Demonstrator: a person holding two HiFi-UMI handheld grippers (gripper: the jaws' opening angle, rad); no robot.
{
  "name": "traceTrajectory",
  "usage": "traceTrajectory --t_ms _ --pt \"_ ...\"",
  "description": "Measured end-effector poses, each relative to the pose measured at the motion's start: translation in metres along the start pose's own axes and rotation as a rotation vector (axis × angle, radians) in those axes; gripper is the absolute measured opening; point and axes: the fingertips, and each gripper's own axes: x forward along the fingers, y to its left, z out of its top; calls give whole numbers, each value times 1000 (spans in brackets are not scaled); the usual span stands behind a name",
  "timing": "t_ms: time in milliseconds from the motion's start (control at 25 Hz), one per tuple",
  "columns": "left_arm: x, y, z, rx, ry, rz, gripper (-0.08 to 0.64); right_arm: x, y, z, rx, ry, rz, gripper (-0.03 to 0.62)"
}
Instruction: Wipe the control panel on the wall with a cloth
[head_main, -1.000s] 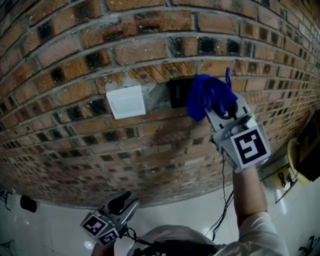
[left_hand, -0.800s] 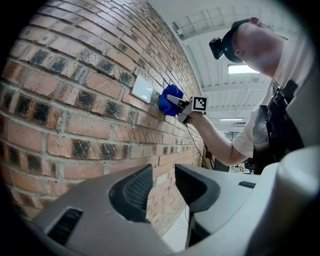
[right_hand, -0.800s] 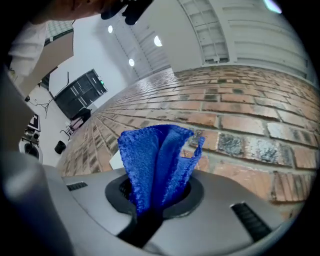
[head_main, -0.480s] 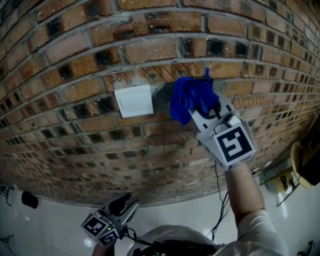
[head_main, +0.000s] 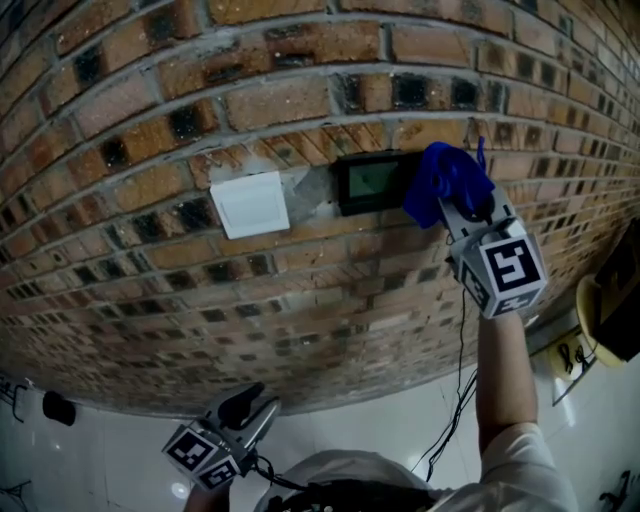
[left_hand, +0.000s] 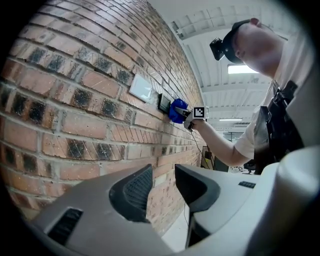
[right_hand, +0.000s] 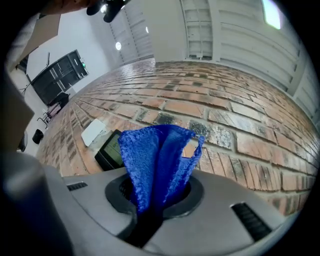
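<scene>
The right gripper (head_main: 452, 207) is raised to the brick wall (head_main: 300, 95), its jaws closed on a blue cloth (head_main: 445, 180) that bunches out ahead of them. The cloth sits at the right edge of the dark control panel (head_main: 372, 184), whose greenish screen is uncovered. To the left of the panel, with a patch of grey mortar between them, is a white blank plate (head_main: 250, 203). The marker cube (head_main: 505, 272) on the right gripper faces the head camera, and a thin cable (head_main: 455, 395) hangs down beside the forearm.

The left gripper (head_main: 250, 408) is held low, well away from the panel, near the person's body (it has no part in the wiping at this moment). Its own view shows the jaws standing a narrow way apart with only brickwork seen through the gap (left_hand: 164, 175).

That same view looks along the wall and catches the person's outstretched arm from the side, with the cloth (left_hand: 176, 110) just past the panel (left_hand: 164, 102) and plate (left_hand: 141, 87). The head view shows none of that profile.

The right gripper view shows the cloth (right_hand: 157, 157) folded and rising out of the shut jaws (right_hand: 157, 200), with the panel (right_hand: 111, 150) and plate (right_hand: 92, 132) off to its left
</scene>
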Motion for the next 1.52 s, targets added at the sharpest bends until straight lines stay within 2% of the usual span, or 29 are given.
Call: traceTrajectory --t_ms 160,320,440,560,760,880,1000,1320,1520 --pt "-2 -3 -3 4 -5 -3 146 2 -6 -7 5 8 0 91" --pt "-10 2 -7 -8 -1 11 146 -12 12 21 -27 -39 -6 89" --pt "-16 4 -7 -18 -9 22 146 -12 53 48 -7 -92 80 89" --pt "-17 2 -2 -5 -19 20 146 6 95 58 17 -97 181 89" --pt "-17 -2 1 -17 -40 24 146 33 122 62 45 -108 226 89" --pt "-19 0 -2 -21 -33 33 146 33 112 58 58 -108 210 91" --pt "-17 3 -3 -27 -31 37 146 24 85 47 41 -93 157 89" --pt "1 -6 -2 -17 -19 -9 146 0 13 8 0 -16 20 89" --pt "3 -6 -7 -1 -1 -17 146 3 -2 -11 16 8 8 91"
